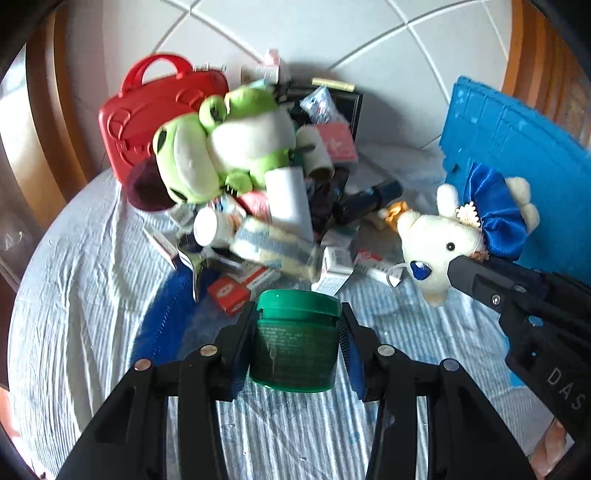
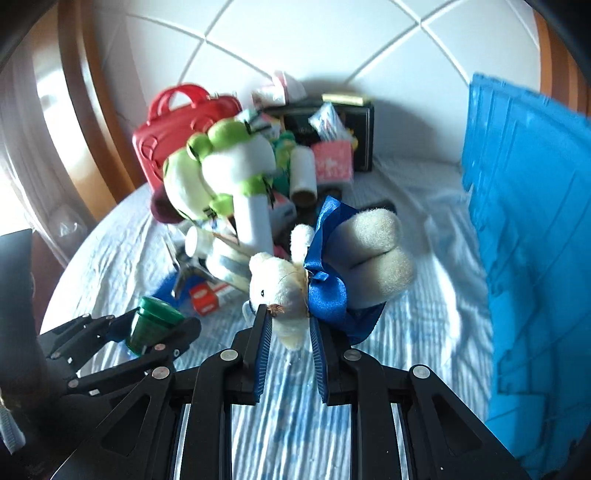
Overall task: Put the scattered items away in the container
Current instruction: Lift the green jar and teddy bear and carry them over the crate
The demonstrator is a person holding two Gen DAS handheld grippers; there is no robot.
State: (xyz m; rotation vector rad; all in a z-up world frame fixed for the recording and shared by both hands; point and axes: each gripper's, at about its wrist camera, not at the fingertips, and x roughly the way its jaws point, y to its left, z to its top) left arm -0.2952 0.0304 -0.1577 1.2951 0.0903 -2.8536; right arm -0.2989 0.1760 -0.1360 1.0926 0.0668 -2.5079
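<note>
1. Looking along the left gripper, you can see it's clamped on a green jar with a green screw lid. One pad is on each side of the jar body, and the jar sits up off the striped white sheet.
2. Right gripper is pinching a cream plush bear by the head. The bear has a shiny blue bow, and its legs stick out away from the camera. It's clear of the sheet too.
3. Using the blue crate as the landmark: it stands on the right edge of the sheet, ribbed wall facing the pile. The bear hangs just left of that wall; the jar is further left again, well apart from the crate. Neither is in the crate.
4. Rest of the clutter is one heap, left of the crate and behind both grippers. A green frog plush lies on top of it.
5. Red plastic carry case stands at the far side of the heap from the crate, right behind the frog.
6. White cylinder leans out of the heap under the frog. A white bottle lies on its side just beside it.
7. Black box stands at the back of the heap, between the red case and the crate, with a pink carton in front of it.
8. Small red and white boxes lie flat at the near edge of the heap, closest to the jar.
9. White tiled floor shows beyond the sheet.
</note>
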